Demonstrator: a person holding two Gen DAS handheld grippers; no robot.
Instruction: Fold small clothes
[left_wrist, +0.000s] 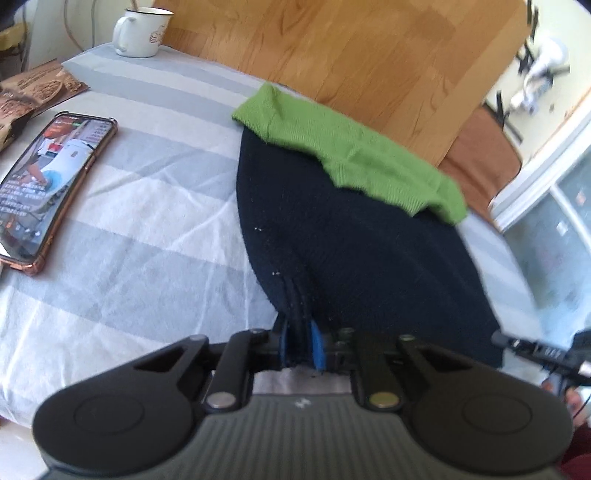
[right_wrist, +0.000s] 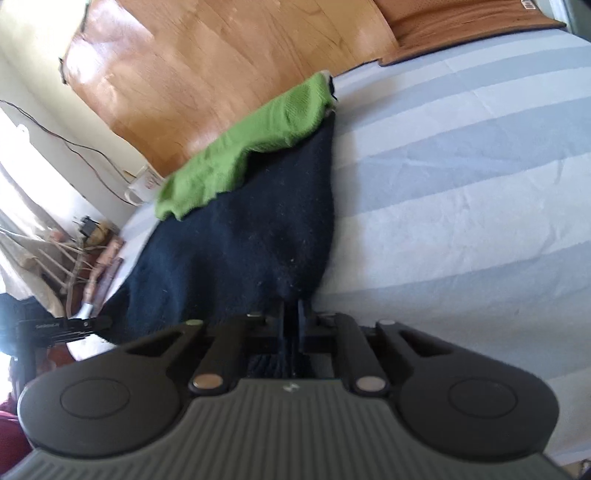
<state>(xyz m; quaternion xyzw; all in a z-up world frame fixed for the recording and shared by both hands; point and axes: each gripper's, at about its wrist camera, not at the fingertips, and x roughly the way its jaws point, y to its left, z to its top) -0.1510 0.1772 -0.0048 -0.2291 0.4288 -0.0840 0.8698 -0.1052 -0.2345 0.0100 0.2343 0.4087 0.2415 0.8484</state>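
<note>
A small dark navy knitted garment (left_wrist: 351, 251) with a green band (left_wrist: 351, 155) along its far edge lies on a grey-and-white striped cloth. My left gripper (left_wrist: 299, 332) is shut on the garment's near left corner, the knit bunched between the blue-padded fingers. In the right wrist view the same garment (right_wrist: 251, 240), with its green band (right_wrist: 243, 147), spreads out to the left. There my right gripper (right_wrist: 293, 321) is shut on the near right corner. The right gripper's tip (left_wrist: 532, 349) shows at the left wrist view's right edge.
A phone (left_wrist: 48, 192) with a lit screen lies to the left on the striped cloth (left_wrist: 147, 240). Behind it are snack packets (left_wrist: 33, 92) and a white mug (left_wrist: 142, 31). Wooden floor (left_wrist: 351, 55) lies beyond the far edge. Striped cloth (right_wrist: 461, 184) extends to the right.
</note>
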